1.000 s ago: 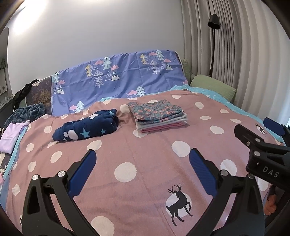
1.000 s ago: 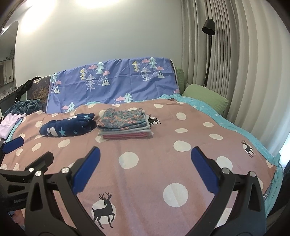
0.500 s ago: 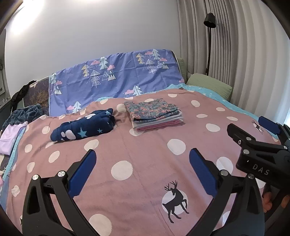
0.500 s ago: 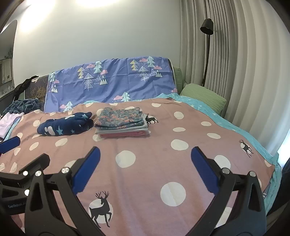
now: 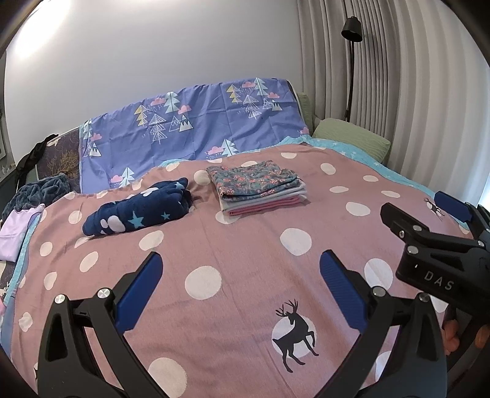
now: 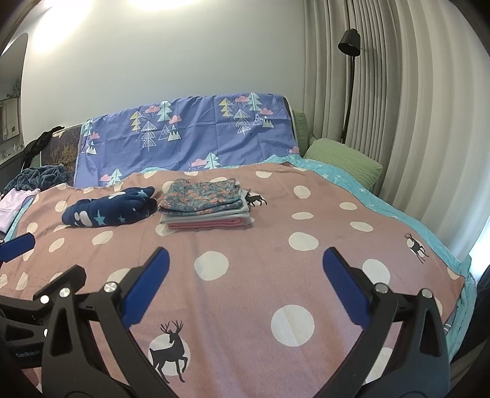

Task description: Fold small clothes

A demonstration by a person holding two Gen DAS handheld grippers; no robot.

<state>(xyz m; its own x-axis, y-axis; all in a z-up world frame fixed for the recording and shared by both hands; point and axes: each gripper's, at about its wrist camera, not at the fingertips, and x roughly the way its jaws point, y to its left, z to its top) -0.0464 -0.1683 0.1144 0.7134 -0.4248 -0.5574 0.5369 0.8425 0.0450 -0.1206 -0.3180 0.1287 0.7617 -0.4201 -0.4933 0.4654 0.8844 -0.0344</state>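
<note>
Both grippers, left (image 5: 239, 275) and right (image 6: 245, 272), hover with jaws spread, empty. Navy fleece bundle (image 5: 137, 211), far left on bed (image 5: 245, 245): soft, light, floppy; pinch a hem edge.

A neat stack of folded clothes (image 5: 258, 189) is set mid-bedspread toward the headboard edge, a rolled navy star-print garment (image 5: 139, 211) just beside it.

Soft, even indoor light falls sharply on the bed (image 6: 275, 260), with a glare patch on the wall (image 6: 147, 6) above it and fisheye bending darkening every frame corner.
</note>
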